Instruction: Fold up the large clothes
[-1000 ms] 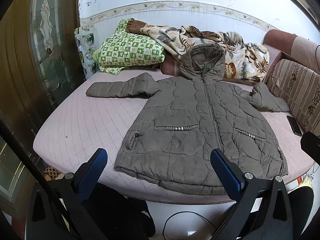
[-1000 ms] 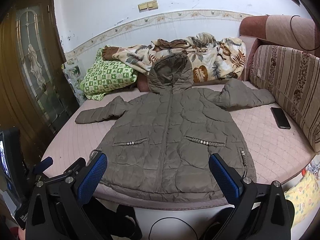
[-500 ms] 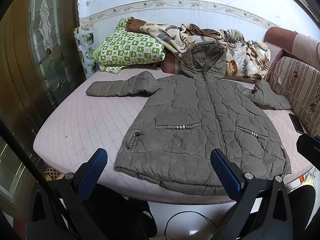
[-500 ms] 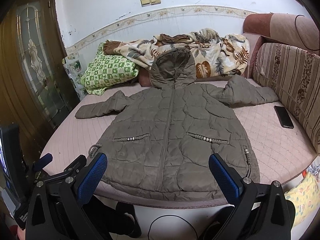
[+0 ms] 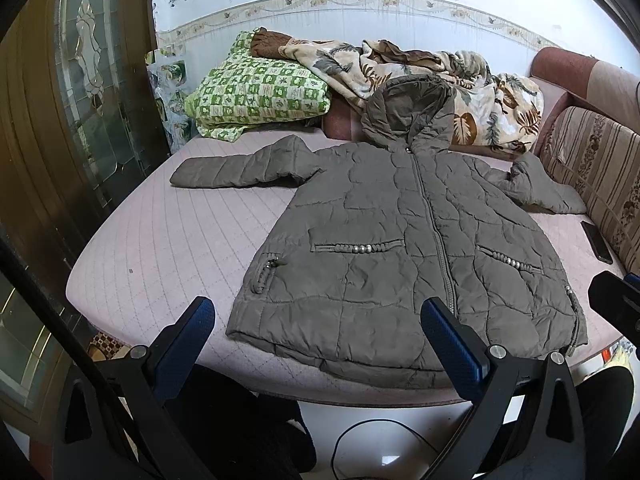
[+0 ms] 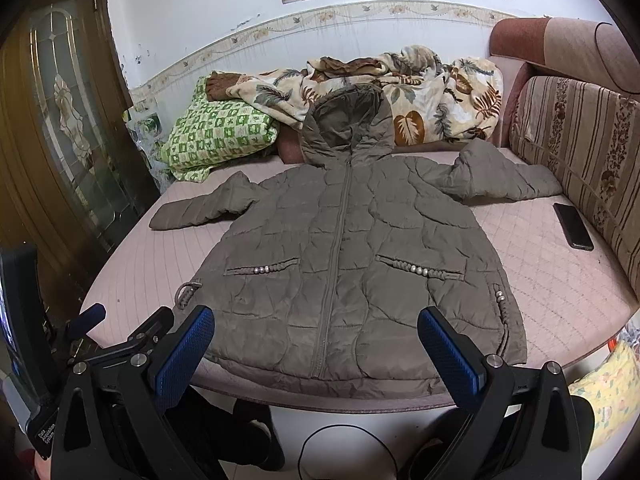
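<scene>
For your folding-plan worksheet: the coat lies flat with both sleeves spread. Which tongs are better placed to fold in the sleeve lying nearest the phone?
Probably the right tongs. They hang open over the coat hem, the phone-side sleeve on their side. The left tongs sit farther off.

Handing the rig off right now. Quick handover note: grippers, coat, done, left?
Left gripper: open, empty, hovering short of the hem.
Right gripper: open, empty, same.
Coat: flat on the pink bed, zipped, front up, both sleeves spread out, hood propped against the floral blanket.
Phone lies on the bed near the coat's sleeve on the sofa side; mind it.
Done: coat laid out. No folds yet.
Left: fold sleeves in, then the body.
</scene>
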A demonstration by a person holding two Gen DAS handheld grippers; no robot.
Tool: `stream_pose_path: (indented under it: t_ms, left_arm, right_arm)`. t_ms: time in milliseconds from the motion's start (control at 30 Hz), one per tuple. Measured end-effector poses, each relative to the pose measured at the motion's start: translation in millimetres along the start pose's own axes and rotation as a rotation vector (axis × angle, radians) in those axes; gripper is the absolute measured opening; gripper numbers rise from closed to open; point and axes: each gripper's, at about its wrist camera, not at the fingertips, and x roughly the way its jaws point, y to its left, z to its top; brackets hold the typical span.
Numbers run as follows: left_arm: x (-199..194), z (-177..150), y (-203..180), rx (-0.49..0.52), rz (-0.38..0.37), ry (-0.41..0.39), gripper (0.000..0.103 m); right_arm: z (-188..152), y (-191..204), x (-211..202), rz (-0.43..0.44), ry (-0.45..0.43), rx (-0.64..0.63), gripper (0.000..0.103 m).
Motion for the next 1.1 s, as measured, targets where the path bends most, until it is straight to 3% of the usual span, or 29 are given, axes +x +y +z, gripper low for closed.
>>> stream_pose_path:
  t_ms: [100,267,533,733,800,900,1000,1100]
  left_arm:
    - [6.6,2.6,-0.3,-0.018,-0.022,-0.1,0.103]
    - [16.6,22.0,-3.2,-0.008,-0.036,-0.121,0.103]
    - [76.1,100.3,-35.6,0.072,-0.052,-0.165,0.103]
    - [154.0,143.3,-99.1,0.111,-0.145,-0.167,0.103]
    - [176.7,134.3,-109.8,0.076,-0.173,-0.163,0.103]
    - [205.1,120.5,-120.8,0.133,-0.195,-0.089,0.103]
    - [211.9,121.7,-124.9,0.137,-0.233,-0.065,0.103]
    - [222.0,118.3,-123.8,0.146,-0.218,-0.043,0.103]
  right_arm:
    - [0.5,-5.3,6.0,0.002,0.009,0.016,0.103]
    - [10.3,-25.0,23.3,-0.012,0.027,0.044,0.103]
    - [55.7,-103.8,52.9,-0.08,-0.003,0.216,0.103]
    - [88.8,-193.4,92.9,-0.144,-0.022,0.326,0.103]
    - [98.1,-228.2,101.7,-0.134,-0.031,0.407,0.103]
    - [119.5,-286.2,120.5,-0.157,-0.018,0.485,0.103]
    - [140.3,-348.8,140.7,-0.194,-0.013,0.56,0.103]
    - [161.4,-409.4,161.5,-0.251,-0.019,0.608,0.097]
